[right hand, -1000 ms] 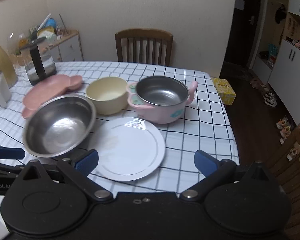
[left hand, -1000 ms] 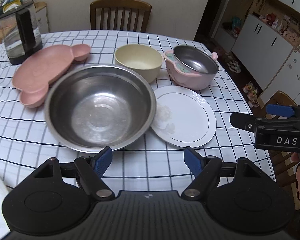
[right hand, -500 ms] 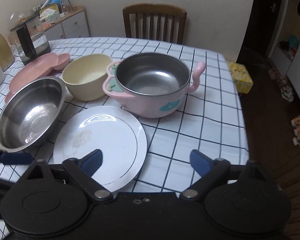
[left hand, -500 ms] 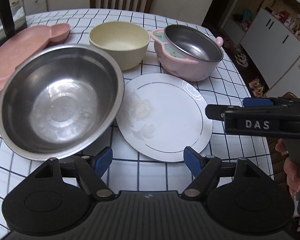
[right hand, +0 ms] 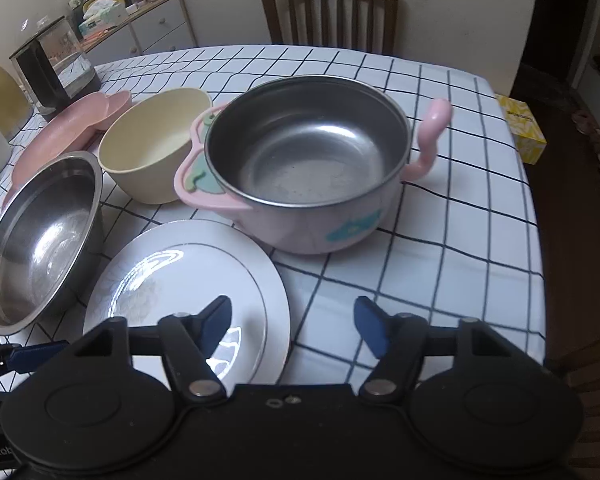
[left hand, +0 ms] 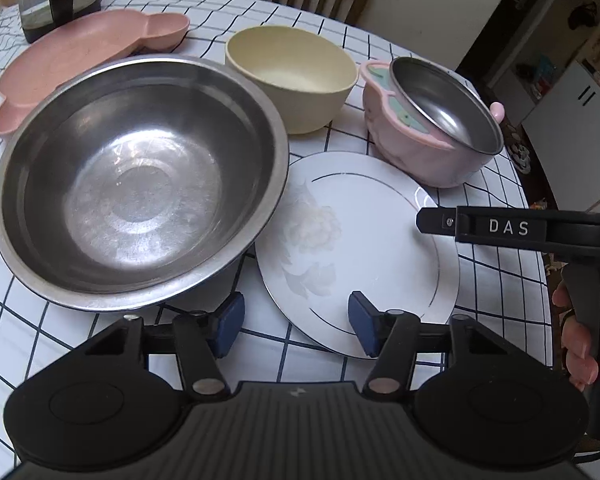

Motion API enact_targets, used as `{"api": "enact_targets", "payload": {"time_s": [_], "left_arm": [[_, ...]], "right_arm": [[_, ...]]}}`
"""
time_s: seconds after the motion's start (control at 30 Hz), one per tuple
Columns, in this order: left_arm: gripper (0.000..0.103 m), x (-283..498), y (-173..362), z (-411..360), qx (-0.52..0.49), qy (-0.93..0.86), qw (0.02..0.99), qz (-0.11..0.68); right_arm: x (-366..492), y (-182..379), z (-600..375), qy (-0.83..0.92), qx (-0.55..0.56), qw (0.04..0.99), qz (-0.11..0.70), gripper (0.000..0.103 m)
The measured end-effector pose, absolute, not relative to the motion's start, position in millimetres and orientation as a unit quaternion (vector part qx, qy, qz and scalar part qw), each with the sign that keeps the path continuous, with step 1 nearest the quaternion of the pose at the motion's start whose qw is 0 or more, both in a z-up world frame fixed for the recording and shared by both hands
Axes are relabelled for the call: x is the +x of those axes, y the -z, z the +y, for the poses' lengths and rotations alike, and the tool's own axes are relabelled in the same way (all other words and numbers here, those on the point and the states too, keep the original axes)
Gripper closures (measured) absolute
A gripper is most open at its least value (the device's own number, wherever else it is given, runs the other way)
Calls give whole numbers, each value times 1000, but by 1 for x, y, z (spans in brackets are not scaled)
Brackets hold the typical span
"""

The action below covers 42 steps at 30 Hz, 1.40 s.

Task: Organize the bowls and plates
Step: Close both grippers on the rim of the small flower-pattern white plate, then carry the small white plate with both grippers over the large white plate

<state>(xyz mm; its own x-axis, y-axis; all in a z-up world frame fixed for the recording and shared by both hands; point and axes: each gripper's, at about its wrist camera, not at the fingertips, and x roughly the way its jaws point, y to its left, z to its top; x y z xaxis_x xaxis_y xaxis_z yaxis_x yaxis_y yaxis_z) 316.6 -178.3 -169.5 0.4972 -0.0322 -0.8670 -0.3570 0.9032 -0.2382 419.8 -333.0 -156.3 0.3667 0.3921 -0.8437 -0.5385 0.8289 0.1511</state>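
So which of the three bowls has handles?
The pink bowl with the steel lining; the big steel bowl and the cream bowl have plain rims.

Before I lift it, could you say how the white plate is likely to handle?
The white plate looks glazed and glossy, so probably slippery in a pinch. It lies flat with a thin rim, so likely hard to get under. It looks ceramic, so probably fragile.

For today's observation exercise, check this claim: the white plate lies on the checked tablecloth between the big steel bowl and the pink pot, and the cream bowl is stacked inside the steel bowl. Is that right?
Not quite. The cream bowl is not inside the steel bowl; it stands on the checked tablecloth behind it, as the left wrist view shows. The white plate does lie between the steel bowl and the pink pot.
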Motion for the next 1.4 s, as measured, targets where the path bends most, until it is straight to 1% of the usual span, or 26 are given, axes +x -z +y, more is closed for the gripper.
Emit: {"api": "enact_targets", "payload": {"time_s": [0.07,0.13,0.27,0.3,0.37,0.4,0.43,0.47,0.5,0.53,0.63,0.8,1.4], "left_arm": [[52,317,171,-178,-201,-95,840,494],[55,318,173,-176,-207,-96,840,492],[60,320,173,-173,-217,-95,840,488],[62,319,173,-173,-217,-95,841,487],[66,318,173,-173,-217,-94,841,486],[72,319,174,-172,-219,-92,841,487],[75,319,174,-171,-221,-91,840,487],[76,319,175,-170,-221,-91,840,487],[78,318,175,-170,-222,-92,840,487],[81,318,175,-169,-221,-93,840,487],[85,316,176,-165,-226,-92,839,486],[87,312,176,-164,-226,-81,840,487],[87,253,162,-174,-184,-11,851,492]], "right_arm": [[424,159,-331,-287,-74,820,490,45],[428,161,-331,-291,-68,816,495,53],[435,164,-333,-296,-49,809,506,59],[436,165,-334,-297,-43,807,508,62],[438,165,-334,-301,-37,806,508,65],[438,165,-335,-304,-35,804,510,70],[439,165,-335,-309,-30,801,512,75],[440,165,-336,-312,-26,799,514,75],[439,165,-335,-313,-26,798,514,78],[439,165,-336,-316,-25,796,515,84],[436,165,-337,-316,-25,797,515,86],[430,165,-346,-313,-9,797,517,89],[344,154,-385,-253,21,814,522,91]]}}
